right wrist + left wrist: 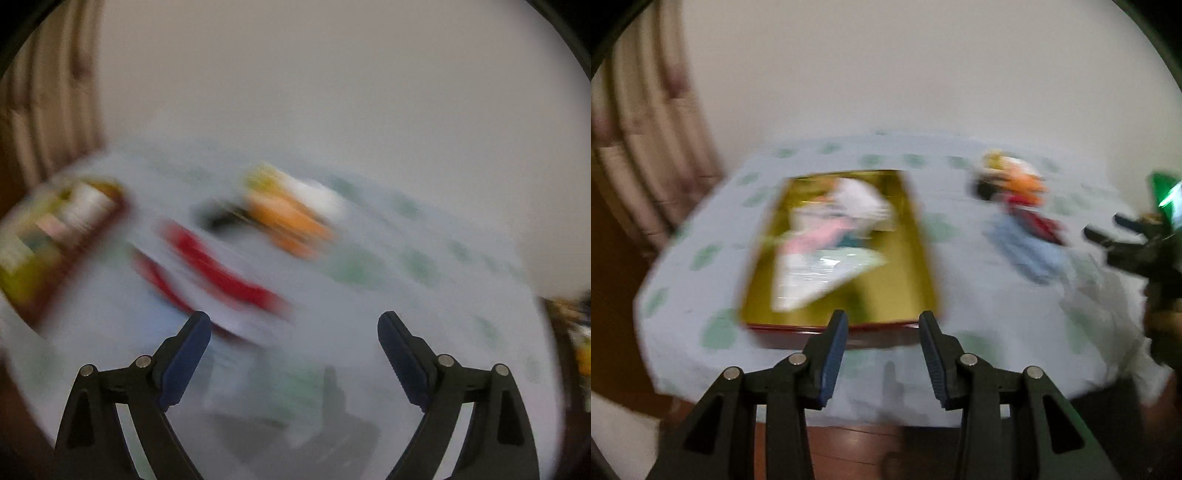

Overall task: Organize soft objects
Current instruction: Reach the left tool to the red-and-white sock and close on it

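Both frames are blurred. My left gripper [882, 352] is half apart and empty; my right gripper [294, 354] is wide apart and empty. Loose soft objects [258, 236] lie mid-frame; others fill the tray [925, 258] at centre-left. Risk: a smeared view causes a mis-grab.

Motion blur is smearing the soft items [827, 240] lying in my tray [919, 258] past recognition. The pile [280, 218] on the tablecloth [424, 314] is streaking too. The frame's edge is cropping my right gripper [1108, 229].
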